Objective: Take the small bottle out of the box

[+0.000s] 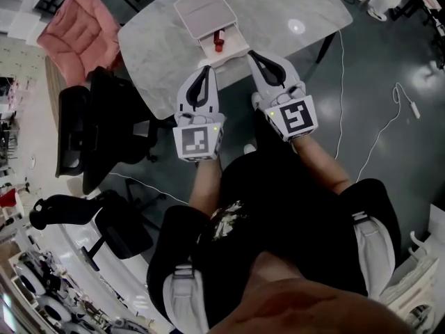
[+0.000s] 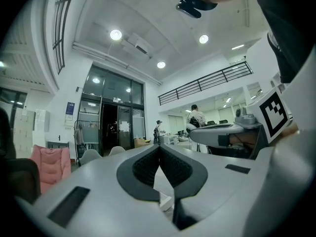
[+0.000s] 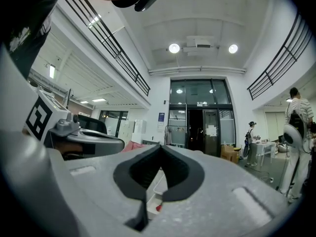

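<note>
Black shirt [image 1: 278, 207] closest, its pale chest print too blurred to read; beyond it two grippers hover beside an open box.

On the pale marble-look surface [image 1: 153, 40] stands a shallow white cardboard box [image 1: 233, 44], lid folded back on its far side. The small red bottle [image 1: 218, 42] lies inside the box's tray, near the middle; any label is too small to make out. The grey left gripper [image 1: 206, 69] sits just off the box's near edge, fingers pressed together on nothing. The grey right gripper [image 1: 251, 53] is just beside the box's near right corner, fingers likewise closed and empty. Each gripper's cube bears a black-and-white square marker.
</note>
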